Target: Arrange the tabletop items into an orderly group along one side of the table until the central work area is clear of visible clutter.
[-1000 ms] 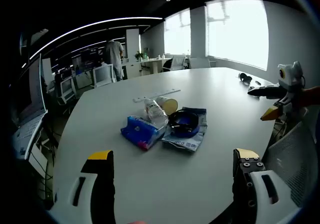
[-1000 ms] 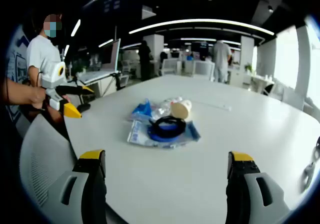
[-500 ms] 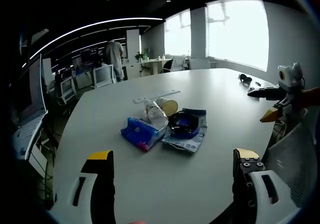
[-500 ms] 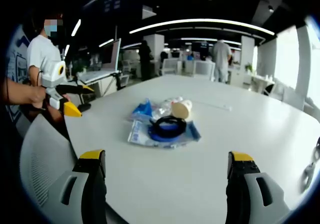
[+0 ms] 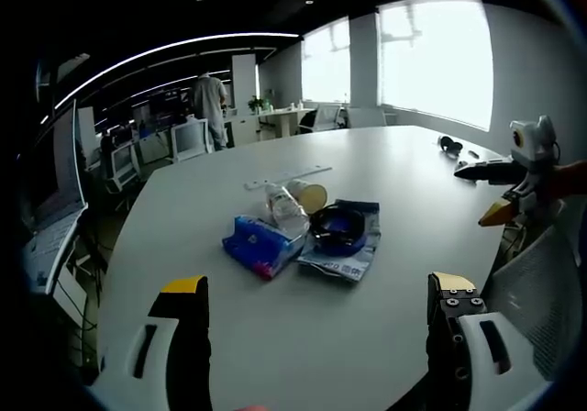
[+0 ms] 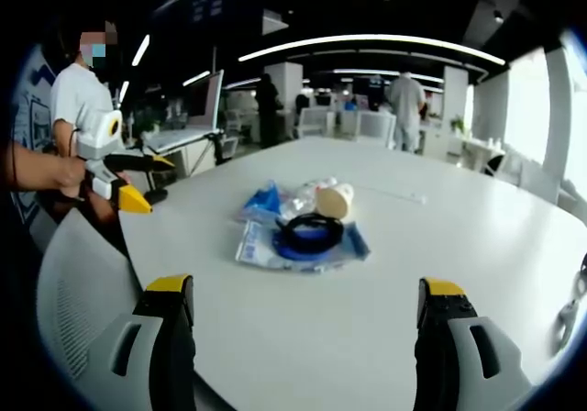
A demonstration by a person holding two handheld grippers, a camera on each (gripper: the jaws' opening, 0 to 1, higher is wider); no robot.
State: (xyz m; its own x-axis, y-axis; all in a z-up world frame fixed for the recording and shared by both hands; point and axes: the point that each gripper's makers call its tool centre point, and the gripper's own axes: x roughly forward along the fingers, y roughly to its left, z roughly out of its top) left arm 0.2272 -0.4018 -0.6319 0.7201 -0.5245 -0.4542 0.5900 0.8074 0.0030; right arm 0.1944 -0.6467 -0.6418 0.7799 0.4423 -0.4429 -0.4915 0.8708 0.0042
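A small heap of items lies mid-table: a blue packet (image 5: 259,244), a clear plastic bottle (image 5: 284,207), a tipped paper cup (image 5: 309,194) and a dark blue ring-shaped object (image 5: 337,226) resting on a blue-and-white pouch (image 5: 353,257). My left gripper (image 5: 318,287) hangs open, short of the heap and holding nothing. In the right gripper view the ring (image 6: 309,232), pouch (image 6: 261,249), cup (image 6: 335,200) and packet (image 6: 263,200) lie ahead of my right gripper (image 6: 305,287), also open and holding nothing. Each gripper shows in the other's view: right (image 5: 477,191), left (image 6: 156,183).
A white strip (image 5: 287,175) lies beyond the heap and a black object (image 5: 449,142) sits near the far right edge. Grey mesh chair backs (image 5: 541,283) (image 6: 78,283) stand by the table's near edge. A person's hand (image 6: 64,177) holds the left gripper. Desks and people fill the background.
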